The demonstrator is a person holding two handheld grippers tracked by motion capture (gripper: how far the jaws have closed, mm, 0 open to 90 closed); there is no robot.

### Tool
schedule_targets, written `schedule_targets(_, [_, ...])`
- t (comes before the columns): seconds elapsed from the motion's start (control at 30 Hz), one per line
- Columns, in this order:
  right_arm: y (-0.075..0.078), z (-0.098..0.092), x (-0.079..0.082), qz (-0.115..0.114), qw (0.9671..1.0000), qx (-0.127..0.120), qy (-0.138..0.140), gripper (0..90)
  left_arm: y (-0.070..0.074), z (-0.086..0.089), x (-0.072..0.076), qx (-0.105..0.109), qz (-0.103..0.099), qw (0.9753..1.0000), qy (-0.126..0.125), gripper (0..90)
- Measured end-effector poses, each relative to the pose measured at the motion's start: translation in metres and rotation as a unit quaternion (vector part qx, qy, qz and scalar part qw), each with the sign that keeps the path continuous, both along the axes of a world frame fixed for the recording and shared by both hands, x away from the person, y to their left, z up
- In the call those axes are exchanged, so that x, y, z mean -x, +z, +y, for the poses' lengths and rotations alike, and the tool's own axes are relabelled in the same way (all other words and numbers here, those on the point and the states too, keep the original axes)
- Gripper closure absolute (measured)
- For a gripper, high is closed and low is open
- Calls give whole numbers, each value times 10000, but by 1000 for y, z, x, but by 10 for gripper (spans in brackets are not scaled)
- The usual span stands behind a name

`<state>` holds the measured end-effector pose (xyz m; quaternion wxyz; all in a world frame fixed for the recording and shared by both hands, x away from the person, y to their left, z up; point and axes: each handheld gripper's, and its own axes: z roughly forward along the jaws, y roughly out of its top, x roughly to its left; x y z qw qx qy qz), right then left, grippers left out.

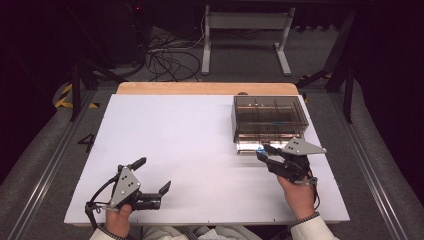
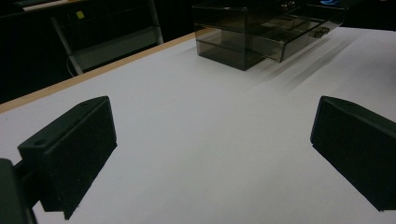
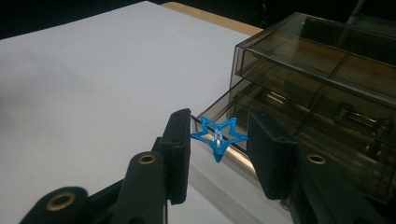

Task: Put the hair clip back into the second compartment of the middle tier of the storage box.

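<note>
A small blue star-shaped clip (image 3: 218,135) hangs between the two black jaws of my right gripper (image 3: 219,128), which is shut on it. The star is held just above the front edge of the pulled-out bottom drawer (image 3: 280,116) of a smoky clear drawer box (image 3: 327,65). In the high view, the right gripper (image 1: 262,150) sits at the front of that box (image 1: 270,117) with the blue star (image 1: 260,149) at its tips. My left gripper (image 1: 155,173) rests at the front left, open and holding nothing. The left gripper (image 2: 212,154) shows bare white board between its jaws.
The white board (image 1: 175,135) covers a wooden table whose far edge (image 1: 200,88) shows behind it. The drawer box (image 2: 261,32) stands at the back right. Cables and a table frame (image 1: 245,30) lie on the floor beyond.
</note>
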<state>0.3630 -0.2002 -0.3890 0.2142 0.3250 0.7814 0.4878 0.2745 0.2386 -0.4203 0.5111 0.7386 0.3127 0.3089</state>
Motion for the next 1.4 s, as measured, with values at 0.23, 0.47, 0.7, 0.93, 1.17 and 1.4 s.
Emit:
schedule_targets(0.23, [-1, -3, -4, -43, 9997, 89, -216, 612, 0, 0, 0, 9, -9, 10000, 6, 10])
schedule_targets(0.47, [-2, -4, -8, -64, 9985, 214, -494, 612, 0, 0, 0, -20, -13, 10000, 10, 9])
schedule_targets(0.7, [-4, -5, -14, -60, 9976, 243, -640, 612, 0, 0, 0, 17, 10, 10000, 9, 9])
schedule_targets(0.93, [-5, -8, -19, -27, 9968, 231, -762, 612, 0, 0, 0, 11, 11, 10000, 4, 9])
schedule_targets(1.17, [-6, -12, -23, 20, 9961, 175, -865, 612, 0, 0, 0, 8, 16, 10000, 6, 9])
schedule_targets(1.4, [-6, -13, -25, 62, 9955, 160, -935, 612, 0, 0, 0, 32, 18, 10000, 12, 9])
